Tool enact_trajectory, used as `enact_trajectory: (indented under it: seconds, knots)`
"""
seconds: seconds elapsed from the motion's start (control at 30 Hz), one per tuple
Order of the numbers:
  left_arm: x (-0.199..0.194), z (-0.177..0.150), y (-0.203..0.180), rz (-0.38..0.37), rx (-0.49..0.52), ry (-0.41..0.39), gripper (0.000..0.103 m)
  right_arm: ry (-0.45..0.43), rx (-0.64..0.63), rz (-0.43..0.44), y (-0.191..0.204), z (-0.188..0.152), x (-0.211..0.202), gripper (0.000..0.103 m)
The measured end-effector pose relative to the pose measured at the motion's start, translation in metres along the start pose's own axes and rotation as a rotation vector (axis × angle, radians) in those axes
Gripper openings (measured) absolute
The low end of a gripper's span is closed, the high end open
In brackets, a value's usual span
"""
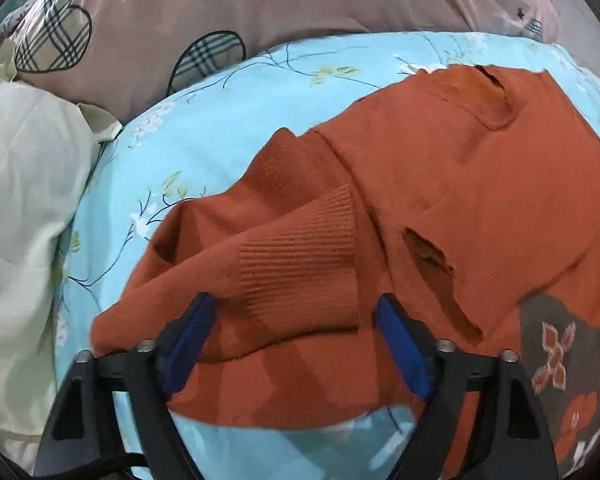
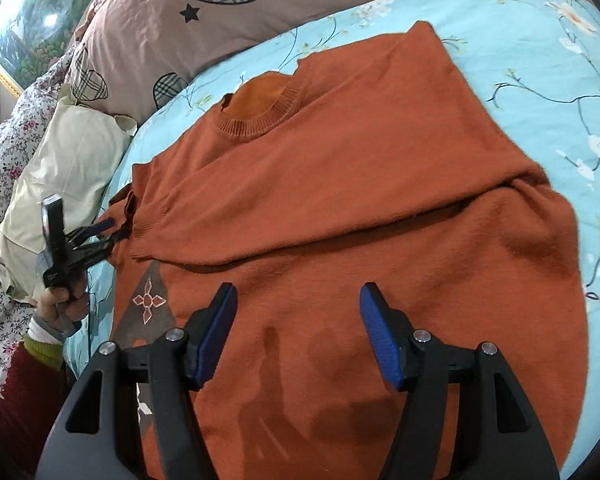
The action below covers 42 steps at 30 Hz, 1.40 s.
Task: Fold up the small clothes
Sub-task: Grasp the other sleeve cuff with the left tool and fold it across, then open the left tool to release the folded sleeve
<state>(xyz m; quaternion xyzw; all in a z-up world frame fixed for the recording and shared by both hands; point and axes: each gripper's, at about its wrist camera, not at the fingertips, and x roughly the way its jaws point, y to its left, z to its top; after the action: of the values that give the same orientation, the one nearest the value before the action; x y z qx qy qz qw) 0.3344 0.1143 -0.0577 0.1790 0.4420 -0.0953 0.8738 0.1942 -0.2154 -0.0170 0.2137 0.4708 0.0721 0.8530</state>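
A bed is covered by a light blue floral quilt [image 2: 520,60]. Behind it lies a pink duvet [image 2: 148,40] with plaid hearts and black stars, beside a cream pillow [image 2: 72,168] and a flowered sheet [image 2: 0,184]. A gilt-framed landscape painting [image 2: 28,32] hangs at upper left.

1. One orange sweater [image 2: 380,184] lies on the bed, with one ribbed neck opening [image 2: 260,112].
2. One ribbed cuff [image 1: 300,248] shows on a folded sleeve.
3. One grey patch [image 2: 148,304] with a flower pattern sits on the sweater.
4. One light-blue flowered bed cover [image 2: 540,60].
5. One pink quilt [image 1: 260,4] with plaid shapes.
6. One pale cream pillow [image 2: 72,176].
7. Two tongs: left [image 1: 296,312], right [image 2: 298,300], each with two blue pads.
8. One hand [image 2: 60,304] visible.
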Motion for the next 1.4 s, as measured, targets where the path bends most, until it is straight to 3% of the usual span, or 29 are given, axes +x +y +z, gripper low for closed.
enact_trajectory:
  seconds: [0.03, 0.07, 0.17, 0.3, 0.5, 0.63, 0.77, 1.0, 1.07, 1.13, 1.27, 1.4]
  knots:
    - [0.006, 0.000, 0.002, -0.007, -0.025, 0.016, 0.026, -0.001, -0.004, 0.008, 0.002, -0.001, 0.000, 0.065]
    - [0.011, 0.001, 0.006, -0.025, -0.065, 0.032, 0.007, -0.004, -0.008, 0.013, 0.003, -0.001, 0.000, 0.065]
    - [0.002, 0.000, 0.017, -0.043, -0.162, -0.013, 0.005, -0.020, -0.016, 0.025, 0.004, -0.003, -0.005, 0.065]
    - [-0.047, 0.006, 0.010, -0.105, -0.243, -0.134, 0.005, -0.051, -0.005, 0.036, 0.001, -0.003, -0.015, 0.065]
    - [-0.105, 0.037, -0.046, -0.308, -0.281, -0.284, 0.005, -0.114, 0.026, 0.045, -0.009, -0.004, -0.040, 0.065]
    - [-0.109, 0.074, -0.109, -0.405, -0.251, -0.326, 0.005, -0.144, 0.077, 0.027, -0.030, -0.003, -0.053, 0.065]
    - [-0.083, 0.104, -0.177, -0.495, -0.243, -0.292, 0.005, -0.162, 0.137, 0.007, -0.052, -0.002, -0.062, 0.065]
    - [-0.010, 0.113, -0.269, -0.471, -0.143, -0.139, 0.007, -0.186, 0.183, 0.008, -0.068, 0.007, -0.061, 0.065]
    - [0.005, 0.107, -0.279, -0.471, -0.128, -0.077, 0.016, -0.186, 0.182, 0.018, -0.066, 0.012, -0.057, 0.065]
    - [0.007, 0.095, -0.278, -0.472, -0.128, -0.055, 0.024, -0.180, 0.178, 0.031, -0.060, 0.019, -0.049, 0.065]
    - [-0.017, 0.068, -0.255, -0.436, -0.145, -0.093, 0.055, -0.149, 0.163, 0.055, -0.047, 0.033, -0.029, 0.065]
    - [-0.047, 0.028, -0.208, -0.318, -0.217, -0.131, 0.057, -0.121, 0.147, 0.042, -0.035, 0.049, -0.003, 0.065]
